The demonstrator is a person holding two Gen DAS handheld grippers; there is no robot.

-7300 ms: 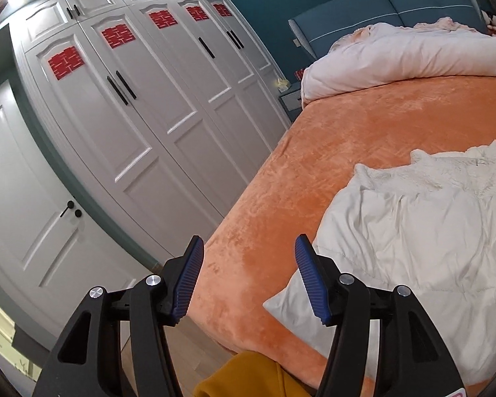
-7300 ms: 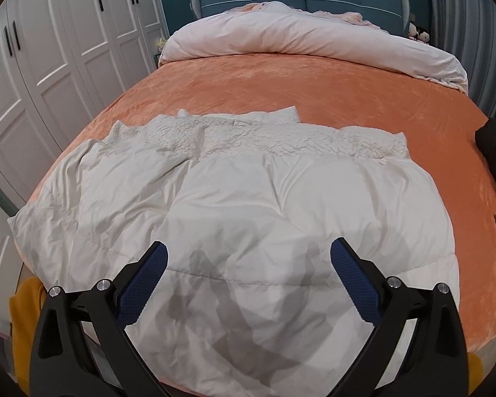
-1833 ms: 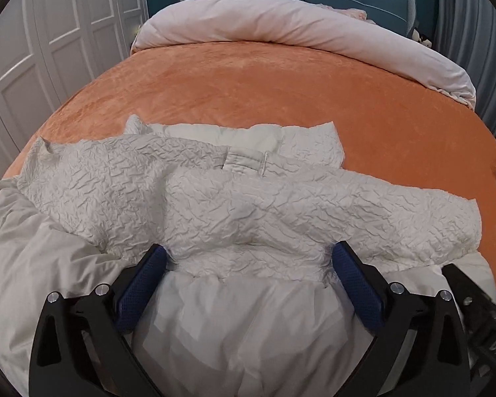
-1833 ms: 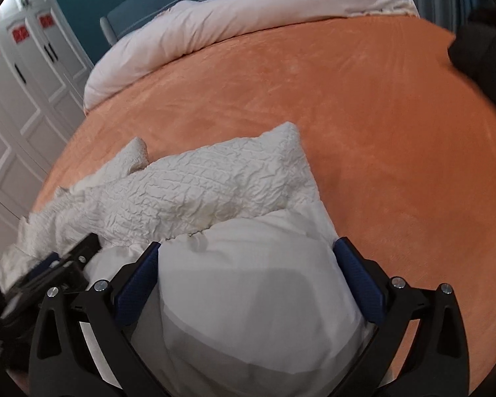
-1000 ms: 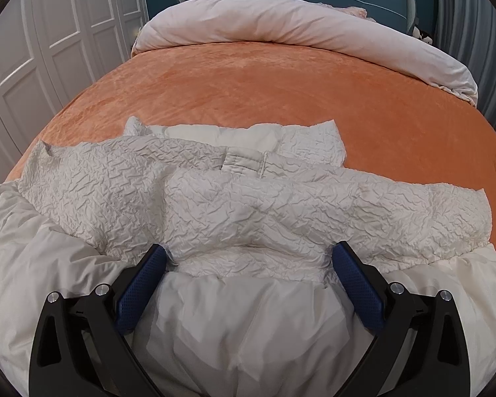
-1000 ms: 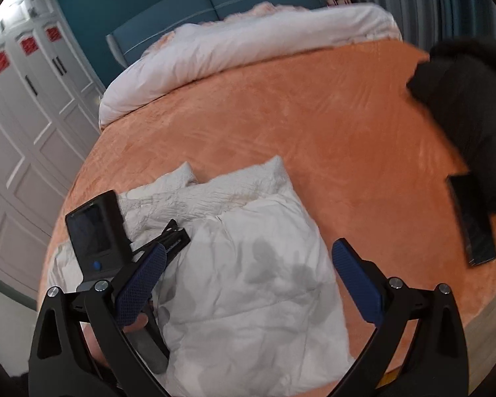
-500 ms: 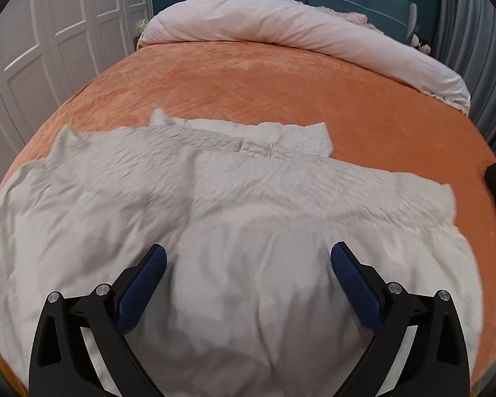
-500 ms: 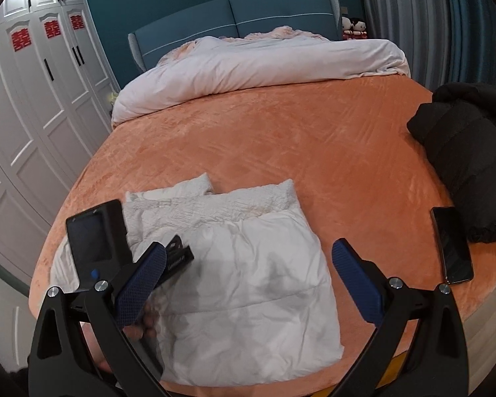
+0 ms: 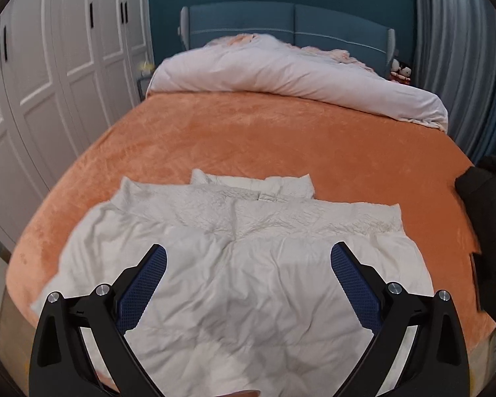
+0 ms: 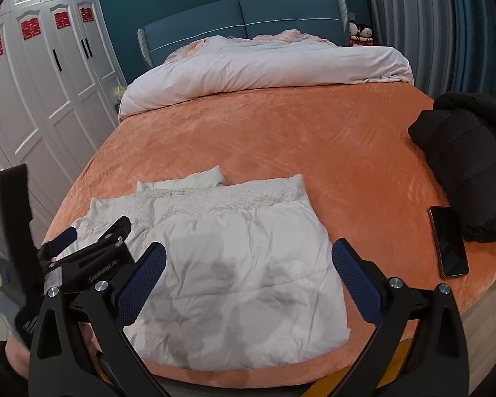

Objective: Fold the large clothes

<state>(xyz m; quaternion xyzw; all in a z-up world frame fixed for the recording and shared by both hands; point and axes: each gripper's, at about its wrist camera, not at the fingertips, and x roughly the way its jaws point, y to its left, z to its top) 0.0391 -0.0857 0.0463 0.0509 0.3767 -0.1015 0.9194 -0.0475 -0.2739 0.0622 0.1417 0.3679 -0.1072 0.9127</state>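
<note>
A white puffy jacket (image 9: 248, 281) lies folded in a rectangle near the foot of the orange bed (image 9: 264, 139), collar end toward the headboard. It also shows in the right wrist view (image 10: 234, 264). My left gripper (image 9: 248, 264) is open and empty, held above the jacket's near half. My right gripper (image 10: 248, 261) is open and empty, above the jacket too. The left gripper's body (image 10: 92, 251) shows at the left of the right wrist view.
A rolled pale duvet (image 10: 264, 63) lies at the headboard. A black jacket (image 10: 469, 165) and a dark phone (image 10: 448, 241) lie at the bed's right edge. White wardrobes (image 10: 33, 99) line the left wall. Curtains (image 10: 430, 26) hang at the right.
Both grippers have pulled back and up from the jacket, which now looks smaller and lies folded with the sleeves tucked in. Both stay open and empty.
</note>
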